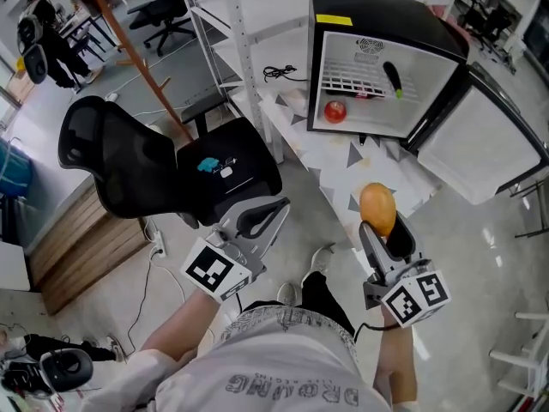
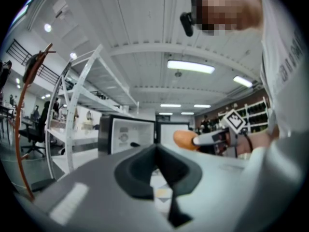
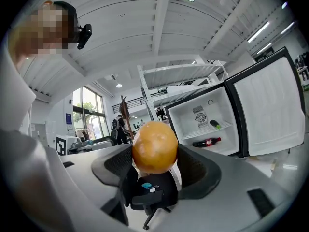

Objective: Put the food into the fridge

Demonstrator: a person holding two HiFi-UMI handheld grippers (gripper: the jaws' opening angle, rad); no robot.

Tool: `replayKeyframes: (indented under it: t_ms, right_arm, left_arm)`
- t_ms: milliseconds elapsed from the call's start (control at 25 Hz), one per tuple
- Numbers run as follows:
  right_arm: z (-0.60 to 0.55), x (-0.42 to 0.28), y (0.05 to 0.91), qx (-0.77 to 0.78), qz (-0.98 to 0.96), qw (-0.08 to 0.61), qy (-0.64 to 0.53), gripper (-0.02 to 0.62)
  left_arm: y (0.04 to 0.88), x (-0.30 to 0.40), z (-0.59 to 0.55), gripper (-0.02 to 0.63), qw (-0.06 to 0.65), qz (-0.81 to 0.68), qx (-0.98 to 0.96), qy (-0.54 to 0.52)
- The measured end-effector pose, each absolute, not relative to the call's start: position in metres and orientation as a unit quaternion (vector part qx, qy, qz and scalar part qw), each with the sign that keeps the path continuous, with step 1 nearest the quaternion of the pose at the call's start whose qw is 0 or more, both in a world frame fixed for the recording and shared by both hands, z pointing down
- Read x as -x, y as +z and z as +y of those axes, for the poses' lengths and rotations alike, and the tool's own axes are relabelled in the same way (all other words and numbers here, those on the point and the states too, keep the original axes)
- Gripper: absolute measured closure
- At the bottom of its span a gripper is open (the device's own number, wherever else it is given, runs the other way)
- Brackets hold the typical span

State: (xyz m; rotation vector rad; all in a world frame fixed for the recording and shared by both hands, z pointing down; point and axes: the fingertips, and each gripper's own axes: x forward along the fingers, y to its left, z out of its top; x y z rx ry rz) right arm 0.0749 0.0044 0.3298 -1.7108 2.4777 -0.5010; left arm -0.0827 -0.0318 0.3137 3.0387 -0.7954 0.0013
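Right gripper (image 1: 383,229): jaws clamped on an orange (image 3: 154,146), held in the air short of the fridge (image 1: 386,24). Left gripper (image 2: 157,151): jaws together, nothing between them. Fridge door wide open; a red item (image 1: 334,111) lies on its bottom, at the left.

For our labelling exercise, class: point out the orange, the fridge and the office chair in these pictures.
orange (image 1: 377,206): head view, middle of its rounded skin.
fridge (image 1: 386,9): head view, on its black top panel.
office chair (image 1: 111,157): head view, on the mesh backrest.
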Motion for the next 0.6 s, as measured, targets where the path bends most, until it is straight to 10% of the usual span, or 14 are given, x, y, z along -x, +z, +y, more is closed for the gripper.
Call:
replayKeyframes:
  t_ms: [600]
  right_arm:
    - [-0.118,-0.127,0.337,0.547,0.821,0.029,-0.161,0.308]
  left_arm:
    - [0.324,0.037,-0.132,0.598,0.008,-0.276,-0.961,0.013]
